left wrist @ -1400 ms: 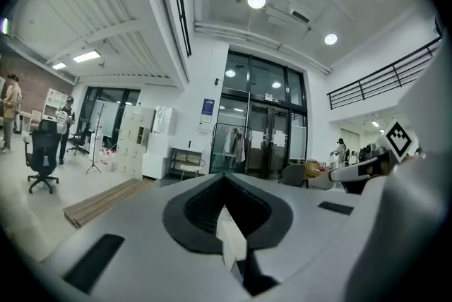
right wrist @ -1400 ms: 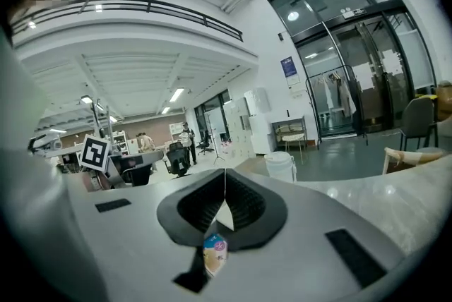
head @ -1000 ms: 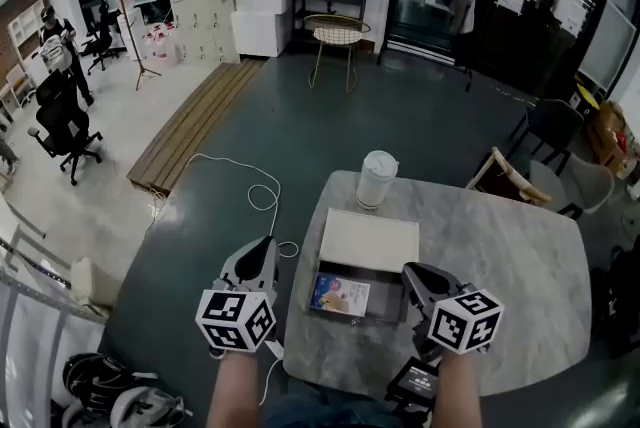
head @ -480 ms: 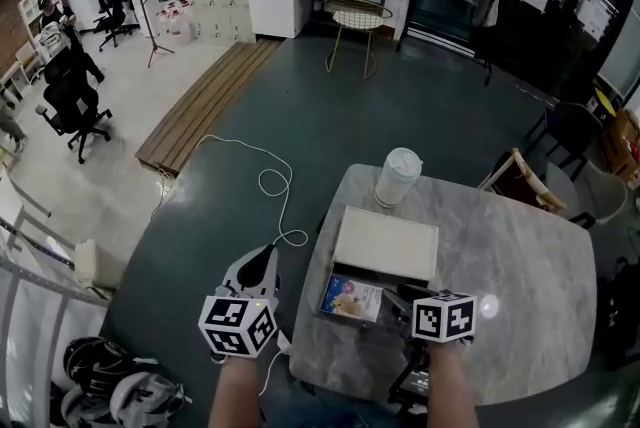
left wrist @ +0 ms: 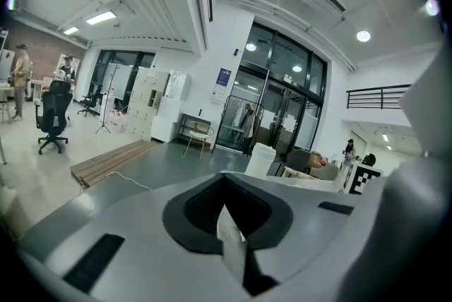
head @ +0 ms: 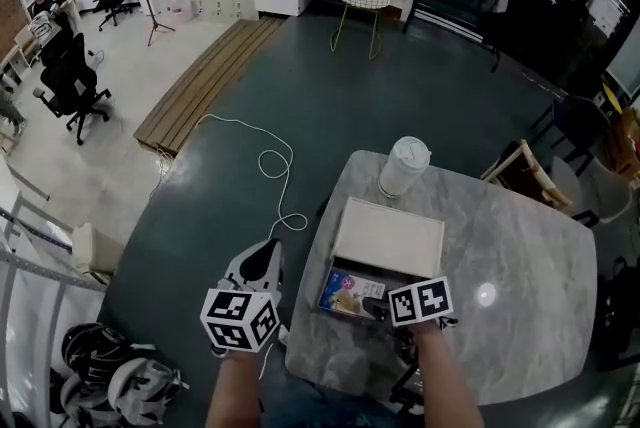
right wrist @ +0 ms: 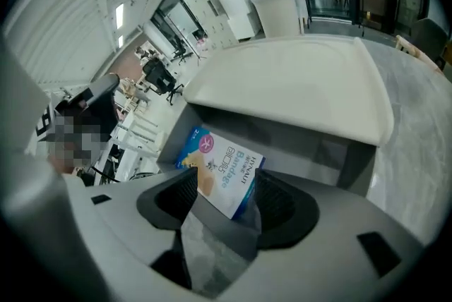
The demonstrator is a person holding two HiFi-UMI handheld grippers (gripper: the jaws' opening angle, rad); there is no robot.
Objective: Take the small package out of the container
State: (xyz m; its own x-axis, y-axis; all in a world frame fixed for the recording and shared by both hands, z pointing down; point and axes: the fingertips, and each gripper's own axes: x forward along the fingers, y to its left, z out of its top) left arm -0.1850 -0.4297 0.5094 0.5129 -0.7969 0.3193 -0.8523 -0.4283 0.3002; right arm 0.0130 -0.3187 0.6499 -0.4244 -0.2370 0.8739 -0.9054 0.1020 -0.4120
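A small blue and white bandage package point(head: 349, 290) point(right wrist: 222, 170) lies in the uncovered near end of a grey container point(head: 324, 288) point(right wrist: 304, 145) on the marble table point(head: 520, 256). A cream lid point(head: 390, 236) point(right wrist: 296, 89) covers the container's far part. My right gripper point(head: 373, 308) point(right wrist: 222, 205) reaches into the uncovered end from the right. Its jaws are opening, with the package's near corner between them and the pads not pressing on it. My left gripper point(head: 262, 261) point(left wrist: 233, 251) hangs off the table's left edge, shut on nothing.
A white lidded cylinder point(head: 403, 166) point(right wrist: 279, 1) stands on the table behind the container. A wooden chair point(head: 520, 178) sits at the table's far right. A white cable point(head: 275, 176) trails over the dark floor to the left.
My right gripper has moved left from beside the container to its uncovered end, and now stands over the package. The left gripper has stayed where it was.
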